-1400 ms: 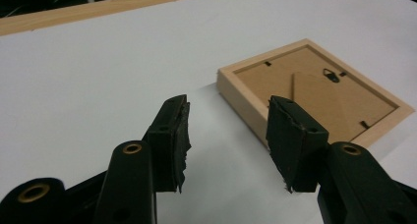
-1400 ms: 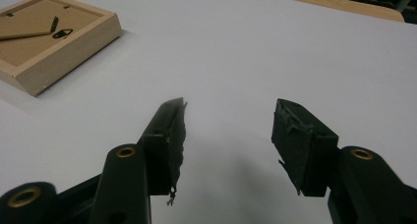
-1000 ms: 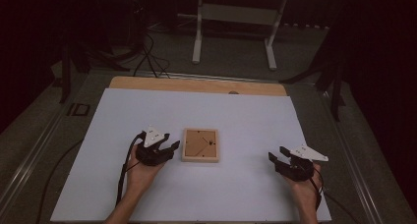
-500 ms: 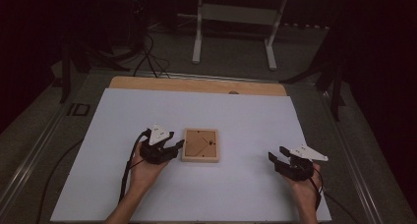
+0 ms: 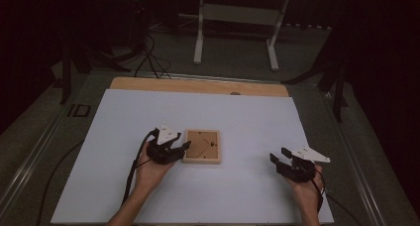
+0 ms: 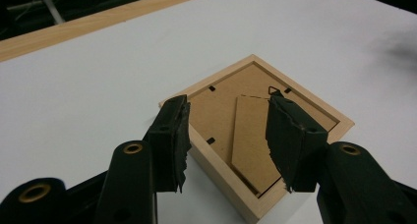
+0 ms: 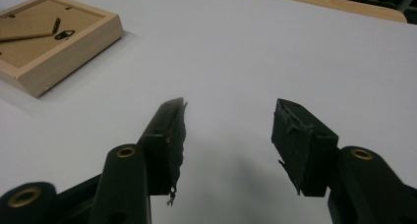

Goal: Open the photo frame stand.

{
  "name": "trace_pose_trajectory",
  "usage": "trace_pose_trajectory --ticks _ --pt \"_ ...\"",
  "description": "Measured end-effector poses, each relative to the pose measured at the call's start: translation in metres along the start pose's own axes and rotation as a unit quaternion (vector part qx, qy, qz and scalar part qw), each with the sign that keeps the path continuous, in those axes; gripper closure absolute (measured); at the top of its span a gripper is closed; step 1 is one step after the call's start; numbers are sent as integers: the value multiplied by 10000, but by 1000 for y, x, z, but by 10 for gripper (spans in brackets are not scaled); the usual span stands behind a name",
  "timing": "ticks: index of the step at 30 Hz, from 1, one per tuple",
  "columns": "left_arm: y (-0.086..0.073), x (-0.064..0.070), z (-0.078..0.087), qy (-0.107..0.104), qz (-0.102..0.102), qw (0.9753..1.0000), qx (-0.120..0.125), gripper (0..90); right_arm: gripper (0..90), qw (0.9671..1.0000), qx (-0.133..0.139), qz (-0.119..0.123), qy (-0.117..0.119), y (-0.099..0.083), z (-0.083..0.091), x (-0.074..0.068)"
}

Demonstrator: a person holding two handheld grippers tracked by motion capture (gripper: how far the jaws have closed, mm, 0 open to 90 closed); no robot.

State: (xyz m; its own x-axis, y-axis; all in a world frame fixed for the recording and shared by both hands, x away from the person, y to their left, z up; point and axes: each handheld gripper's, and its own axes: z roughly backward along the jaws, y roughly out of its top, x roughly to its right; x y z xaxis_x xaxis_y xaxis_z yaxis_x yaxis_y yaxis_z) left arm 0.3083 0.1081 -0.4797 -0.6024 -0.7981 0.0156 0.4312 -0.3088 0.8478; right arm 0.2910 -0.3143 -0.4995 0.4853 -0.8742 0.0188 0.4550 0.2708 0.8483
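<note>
Straddling the picture frame [image 6: 255, 145] corner, left gripper [image 6: 228, 145] jaws apart; right gripper [image 7: 228, 148] spread, idle at 4 o'clock. Off-centre corner pinch could spin frame.

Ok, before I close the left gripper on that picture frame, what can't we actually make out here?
- Picture frame front: lies face down, back board up, in all views.
- Frame's near corner, left gripper view: cut off by the bottom edge; the left gripper jaws cover parts of its rim.
- Frame's far side, right gripper view: cut off by the left edge.
- Small hanger, high view: too small to read.
</note>
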Motion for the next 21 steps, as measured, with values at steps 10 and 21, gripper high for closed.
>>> trace_pose_trajectory --ticks 10,21 --pt "-2 5 -15 -68 -117 9996 -248 519 459 10000 -7 10 17 1 -2 -1" --pt "-3 10 -25 -203 -185 9986 -448 529 505 9999 -32 104 17 2 -7 -8"
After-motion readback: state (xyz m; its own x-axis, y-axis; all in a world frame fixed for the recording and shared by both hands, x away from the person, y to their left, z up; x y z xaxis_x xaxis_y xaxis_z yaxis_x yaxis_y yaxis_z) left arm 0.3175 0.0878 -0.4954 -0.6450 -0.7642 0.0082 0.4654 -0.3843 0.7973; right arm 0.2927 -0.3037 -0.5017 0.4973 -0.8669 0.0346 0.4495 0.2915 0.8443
